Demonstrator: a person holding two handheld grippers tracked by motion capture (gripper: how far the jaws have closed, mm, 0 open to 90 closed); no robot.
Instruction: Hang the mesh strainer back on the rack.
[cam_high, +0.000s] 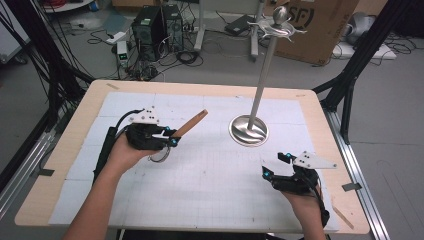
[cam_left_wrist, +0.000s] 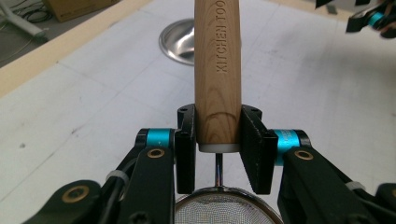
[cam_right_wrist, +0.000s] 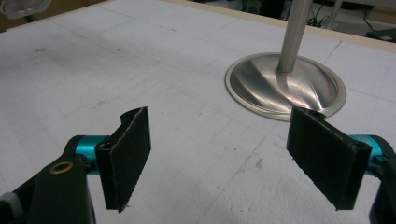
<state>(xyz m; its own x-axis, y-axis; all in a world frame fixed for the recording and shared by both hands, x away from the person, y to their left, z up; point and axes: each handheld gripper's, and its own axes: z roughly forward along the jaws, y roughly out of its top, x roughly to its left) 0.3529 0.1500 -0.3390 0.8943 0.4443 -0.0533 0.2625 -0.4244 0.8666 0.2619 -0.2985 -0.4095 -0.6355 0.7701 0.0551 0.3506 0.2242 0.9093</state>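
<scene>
Left gripper (cam_high: 167, 139) over left part of table (cam_high: 60, 165), jaws clamped on wooden handle (cam_left_wrist: 218, 70) of strainer (cam_left_wrist: 224, 210). Handle points up and right toward stand (cam_high: 262, 75); mesh bowl hangs below jaws, clear of mat (cam_high: 210, 185). Handle stamped "KITCHEN TOO...". Stand at centre-right: round steel base (cam_right_wrist: 285, 84) on mat, pole upright, hooks at top. Right gripper (cam_high: 272, 165) low over mat near front-right edge, jaws wide apart, nothing between them; base just beyond them.
</scene>
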